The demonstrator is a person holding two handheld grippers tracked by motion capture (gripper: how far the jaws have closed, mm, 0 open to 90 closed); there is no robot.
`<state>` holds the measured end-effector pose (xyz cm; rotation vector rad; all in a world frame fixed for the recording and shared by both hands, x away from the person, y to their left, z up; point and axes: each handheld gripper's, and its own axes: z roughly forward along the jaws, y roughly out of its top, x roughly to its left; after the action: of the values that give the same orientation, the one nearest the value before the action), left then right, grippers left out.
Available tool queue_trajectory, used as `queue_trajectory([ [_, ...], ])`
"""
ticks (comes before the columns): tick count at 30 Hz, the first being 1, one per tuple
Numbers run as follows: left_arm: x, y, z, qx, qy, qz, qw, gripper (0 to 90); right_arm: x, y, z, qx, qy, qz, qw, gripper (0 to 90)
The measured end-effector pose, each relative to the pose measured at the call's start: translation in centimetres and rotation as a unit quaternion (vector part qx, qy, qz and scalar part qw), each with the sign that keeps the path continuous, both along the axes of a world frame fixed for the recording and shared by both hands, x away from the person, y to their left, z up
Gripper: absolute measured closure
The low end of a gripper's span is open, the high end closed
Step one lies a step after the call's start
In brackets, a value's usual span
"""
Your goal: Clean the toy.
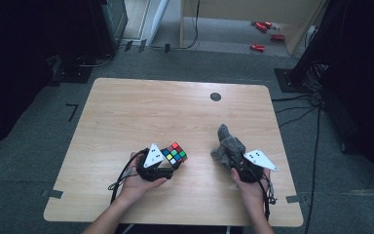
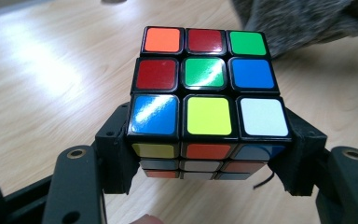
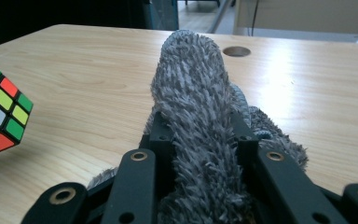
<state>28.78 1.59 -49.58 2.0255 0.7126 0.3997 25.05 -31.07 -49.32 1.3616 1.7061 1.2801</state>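
So both pickups look done, left gripper clamped on the Rubik's cube just above the table, right gripper squeezing the grey fuzzy cloth beside it, wiping still ahead I guess.

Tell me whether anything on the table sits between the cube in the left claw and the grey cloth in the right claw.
Nothing visible does. The multicoloured puzzle cube, clamped in the left claw, and the fuzzy grey cloth, pinched in the right claw, are apart, with bare light wooden table between them.
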Motion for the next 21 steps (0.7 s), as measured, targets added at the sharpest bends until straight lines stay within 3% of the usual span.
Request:
queue_trajectory([
  [8,0.8,-0.5,-0.9,0.015,0.017,0.023,0.9995,34.9,0.6,-0.5,-1.4,-0.011,0.032,-0.012,0.9994,68.9],
  [13,0.9,-0.6,-1.1,0.025,0.021,0.033,0.9989,34.9,1.0,-0.4,-2.1,-0.02,0.05,-0.013,0.9985,61.6],
  [18,1.0,-0.6,-1.2,0.03,0.028,0.038,0.9985,34.9,1.2,-0.4,-2.3,-0.019,0.058,-0.011,0.9981,48.0],
  [21,0.9,-0.6,-1.3,0.032,0.029,0.038,0.9984,34.9,1.1,-0.3,-2.1,-0.022,0.058,0.003,0.9981,28.1],
])
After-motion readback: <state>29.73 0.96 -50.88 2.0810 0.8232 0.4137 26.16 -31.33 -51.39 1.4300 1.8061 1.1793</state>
